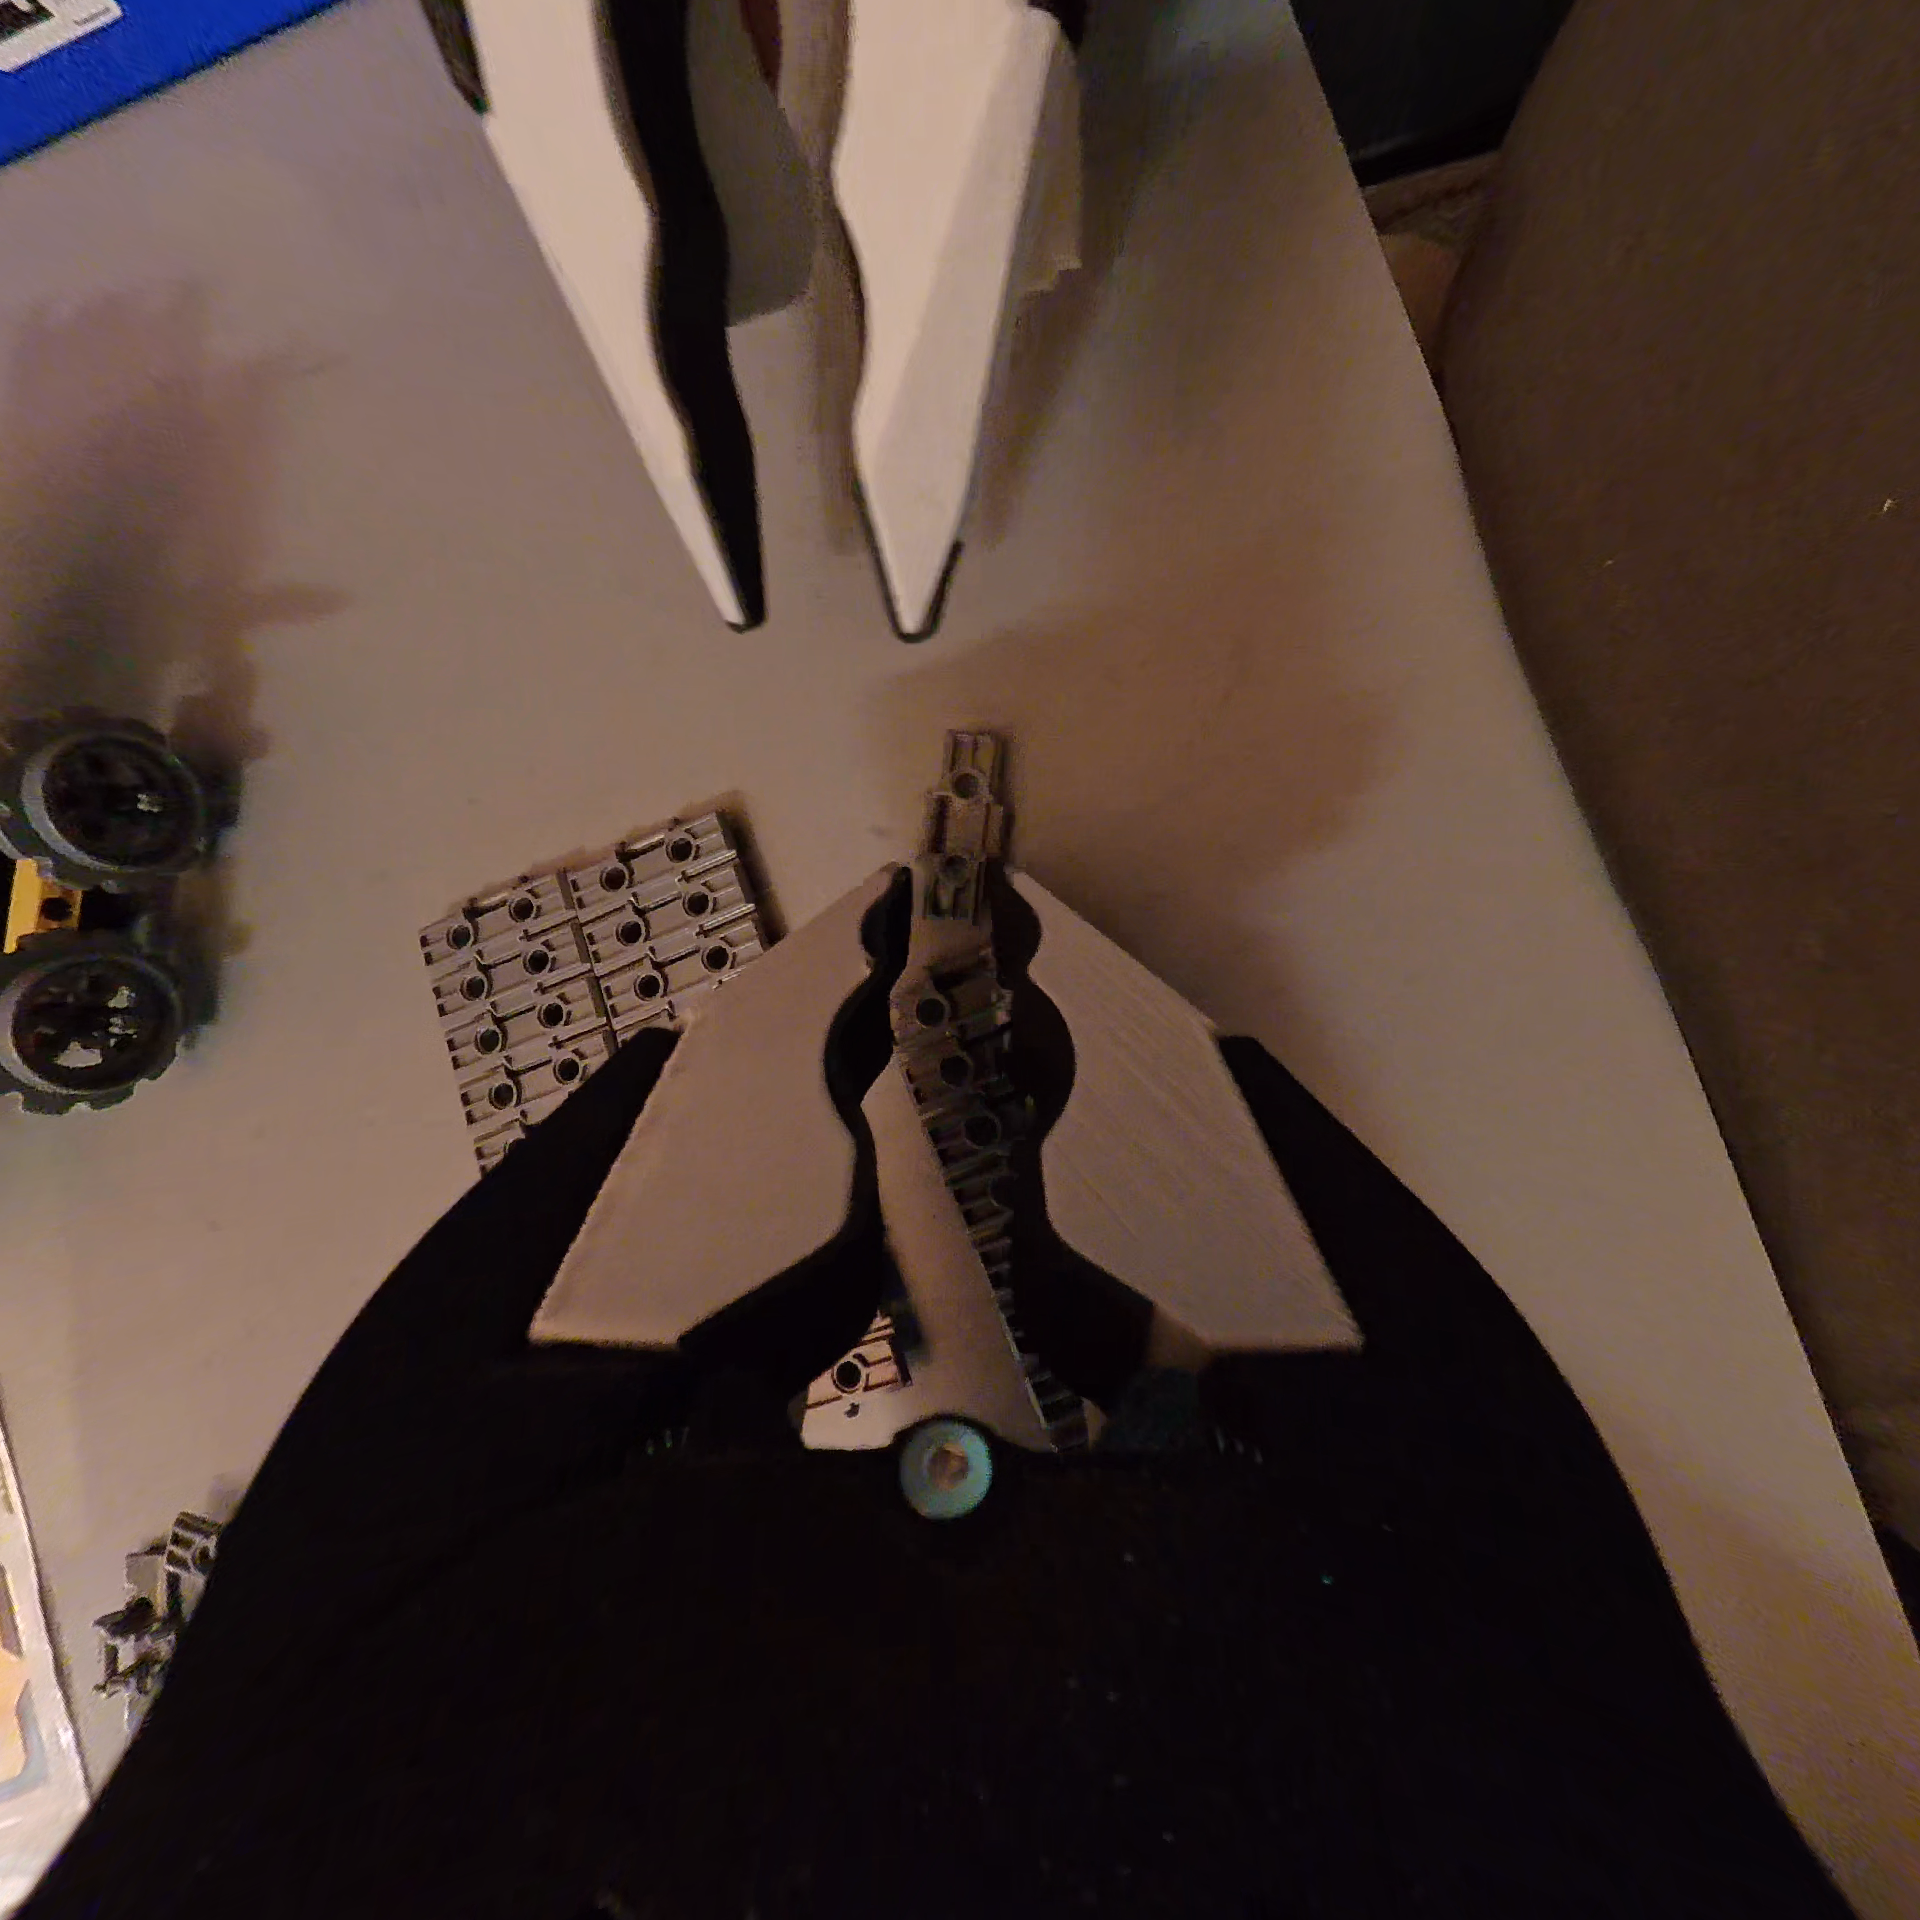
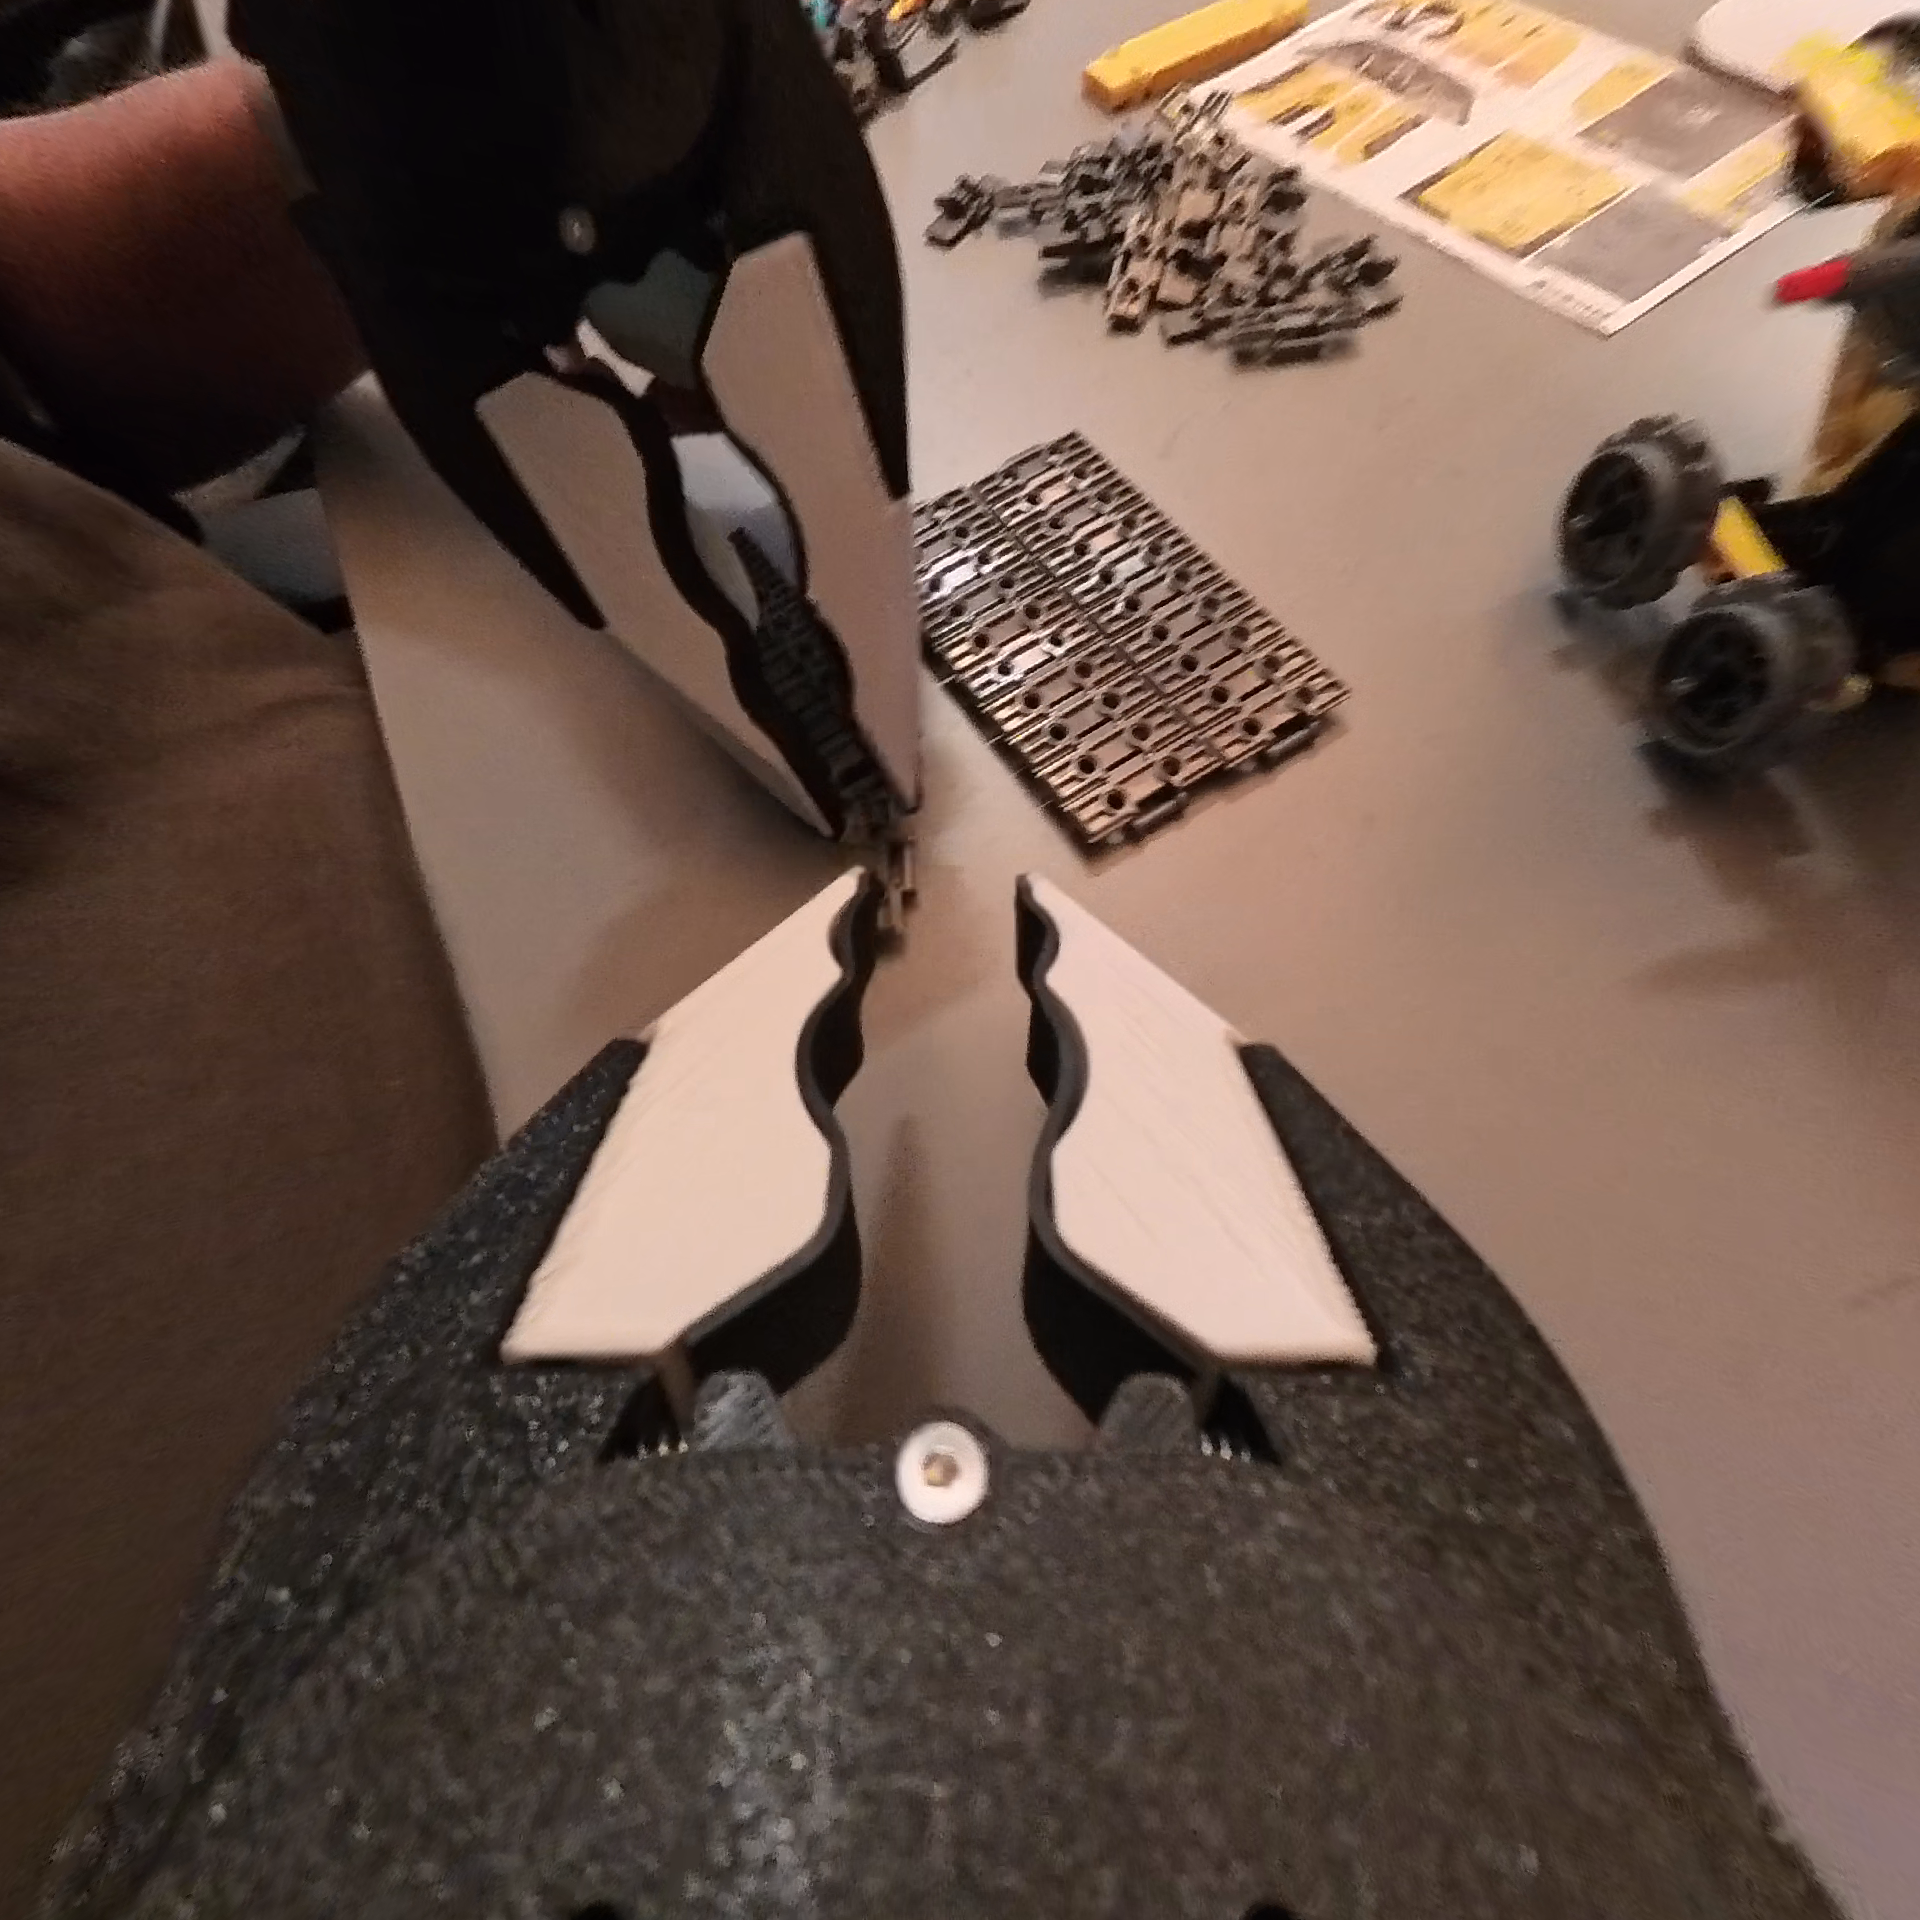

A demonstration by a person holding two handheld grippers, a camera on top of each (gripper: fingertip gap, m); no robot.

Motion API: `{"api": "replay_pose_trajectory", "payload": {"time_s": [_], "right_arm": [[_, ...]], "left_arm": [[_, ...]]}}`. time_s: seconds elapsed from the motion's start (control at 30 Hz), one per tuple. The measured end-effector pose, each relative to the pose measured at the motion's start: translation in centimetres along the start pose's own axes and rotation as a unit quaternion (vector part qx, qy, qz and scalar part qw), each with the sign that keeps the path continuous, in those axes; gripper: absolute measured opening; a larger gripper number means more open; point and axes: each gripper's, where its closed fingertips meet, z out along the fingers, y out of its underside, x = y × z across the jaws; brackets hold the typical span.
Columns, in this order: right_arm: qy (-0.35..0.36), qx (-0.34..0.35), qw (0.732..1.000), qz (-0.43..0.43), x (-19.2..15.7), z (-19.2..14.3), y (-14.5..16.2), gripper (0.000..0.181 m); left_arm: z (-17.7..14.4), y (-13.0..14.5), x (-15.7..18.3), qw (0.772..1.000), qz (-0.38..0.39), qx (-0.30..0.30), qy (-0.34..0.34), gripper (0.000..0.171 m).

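Note:
My left gripper [image 1: 954, 883] is shut on a strip of grey track links [image 1: 971, 800], held on edge just above the pale table [image 1: 520, 623]. The strip's end sticks out past the fingertips. My right gripper [image 2: 940, 888] is open and empty, pointing at the left gripper from the opposite side. It also shows in the left wrist view [image 1: 828, 618]. In the right wrist view the strip's free end [image 2: 899, 883] sits by my left fingertip [image 2: 847, 904], and the left gripper [image 2: 868, 816] shows above it. A flat mat of joined track links [image 1: 603, 966] lies beside them and also shows in the right wrist view [image 2: 1122, 644].
A yellow and black wheeled model [image 2: 1745, 603] stands past the mat and also shows in the left wrist view [image 1: 94, 904]. A pile of small dark parts [image 2: 1174, 239] and an open booklet [image 2: 1507, 135] lie farther off. Brown upholstery [image 1: 1714, 727] borders the table edge. A blue box [image 1: 62, 94] sits in the corner. My hands' fingertips stand some 5 cm from each other.

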Motion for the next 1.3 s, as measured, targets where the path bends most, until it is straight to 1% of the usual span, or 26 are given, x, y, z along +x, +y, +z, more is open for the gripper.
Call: {"api": "replay_pose_trajectory", "payload": {"time_s": [0.1, 0.3, 0.4, 0.5, 0.6, 0.67, 0.77, 0.87, 0.93, 1.03, 1.1, 1.23, 1.3], "right_arm": [[-0.04, -0.023, 0.999, 0.013, -1.1, 0.5, 0.8, 0.027], [-0.073, -0.063, 0.995, 0.008, -2.5, 1.5, 1.7, 0.028], [-0.083, -0.081, 0.993, 0.003, -3.2, 2.2, 2.1, 0.029], [-0.111, -0.09, 0.99, 0.0, -4.3, 2.4, 1.9, 0.029], [-0.083, -0.084, 0.993, -0.019, -3.3, 2.2, 1.0, 0.032], [-0.065, -0.077, 0.994, -0.045, -2.6, 2.3, 0.4, 0.033], [-0.039, -0.088, 0.992, -0.082, -2.0, 3.0, 0.5, 0.034], [-0.026, -0.113, 0.987, -0.115, -1.9, 3.9, 1.1, 0.04], [-0.019, -0.134, 0.982, -0.135, -1.8, 4.3, 1.7, 0.04], [-0.023, -0.134, 0.981, -0.14, -1.7, 4.4, 1.5, 0.039], [-0.03, -0.124, 0.981, -0.146, -1.9, 4.5, 1.2, 0.039], [-0.071, -0.082, 0.982, -0.154, -2.9, 4.9, 0.2, 0.038], [-0.087, -0.083, 0.981, -0.15, -3.1, 5.0, 0.4, 0.038]], "left_arm": [[-0.3, 0.2, -0.2, 1.0, -0.021, 0.003, -0.008, 0.031], [-2.3, 0.2, 0.3, 0.997, -0.061, 0.028, -0.039, 0.04], [-3.0, 0.9, 0.4, 0.994, -0.085, 0.033, -0.057, 0.044], [-3.1, 1.6, 0.2, 0.99, -0.113, 0.038, -0.069, 0.048], [-3.0, 1.6, 0.3, 0.988, -0.132, 0.05, -0.069, 0.052], [-2.6, 1.6, 0.3, 0.987, -0.137, 0.052, -0.069, 0.052], [-2.0, 1.8, 0.3, 0.987, -0.136, 0.042, -0.069, 0.052], [-1.5, 2.1, 0.2, 0.987, -0.139, 0.034, -0.069, 0.052], [-1.3, 2.2, 0.2, 0.987, -0.142, 0.033, -0.065, 0.051], [-1.1, 2.3, 0.6, 0.987, -0.145, 0.037, -0.051, 0.038], [-1.1, 2.1, 0.8, 0.989, -0.137, 0.044, -0.044, 0.038], [-0.9, 1.8, 1.2, 0.99, -0.127, 0.051, -0.034, 0.038], [-0.8, 1.7, 1.2, 0.99, -0.126, 0.052, -0.031, 0.038]]}}
